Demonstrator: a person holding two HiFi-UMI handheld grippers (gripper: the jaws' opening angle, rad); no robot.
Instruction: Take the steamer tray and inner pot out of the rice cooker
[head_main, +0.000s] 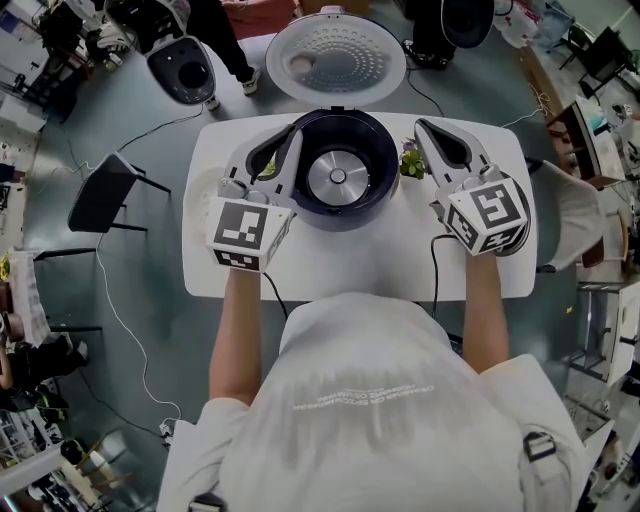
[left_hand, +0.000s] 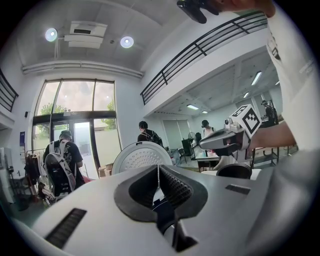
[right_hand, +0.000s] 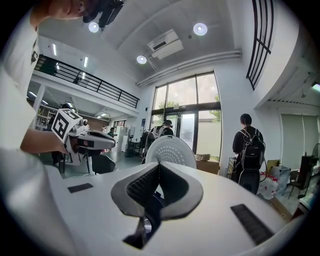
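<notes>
The rice cooker is standing open in the middle of the white tabletop, its lid tipped back and a shiny disc showing deep in its dark bowl. The left gripper is reaching alongside its left rim and the right gripper is lying near its right side. Both pairs of fingers are pressed together, holding nothing.

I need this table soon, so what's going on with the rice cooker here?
A person at the white table holds a hand-held gripper in each hand, one on either side of the open rice cooker. The left hand-held gripper and the right hand-held gripper both have their jaws shut with nothing between them. The cooker's lid is flipped back, and a shiny round plate shows at the bottom of the dark bowl. Nothing is being lifted at this moment.
</notes>
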